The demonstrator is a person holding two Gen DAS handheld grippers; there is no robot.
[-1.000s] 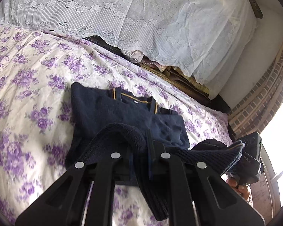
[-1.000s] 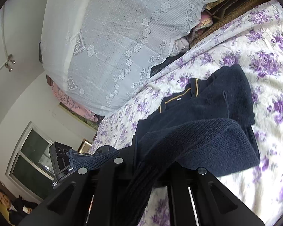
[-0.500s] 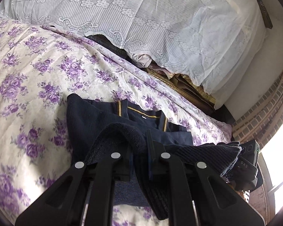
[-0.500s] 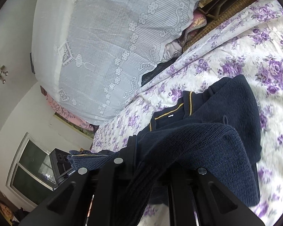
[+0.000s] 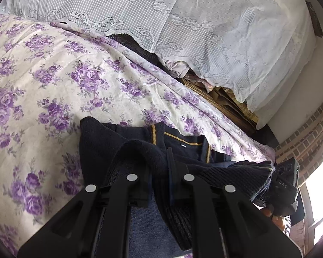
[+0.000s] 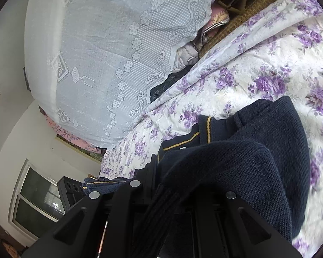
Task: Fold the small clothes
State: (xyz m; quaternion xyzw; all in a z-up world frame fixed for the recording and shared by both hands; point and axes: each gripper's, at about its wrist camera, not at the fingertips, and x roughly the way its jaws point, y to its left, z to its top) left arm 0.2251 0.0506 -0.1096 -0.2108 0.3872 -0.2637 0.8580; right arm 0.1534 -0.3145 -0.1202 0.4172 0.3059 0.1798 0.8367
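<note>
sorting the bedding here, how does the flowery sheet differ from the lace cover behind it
The floral sheet is cream with purple roses; the lace cover is plain white. The floral sheet lies flat with the navy sweater on it; the lace cover drapes over a tall pile. The floral sheet is opaque, the lace cover openwork. Both are light cloth.

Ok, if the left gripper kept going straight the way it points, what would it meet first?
Most likely the collar end of the navy sweater it is already shut on, lying directly ahead of the left gripper. Beyond that comes the floral bedsheet; depth is hard to judge here.
</note>
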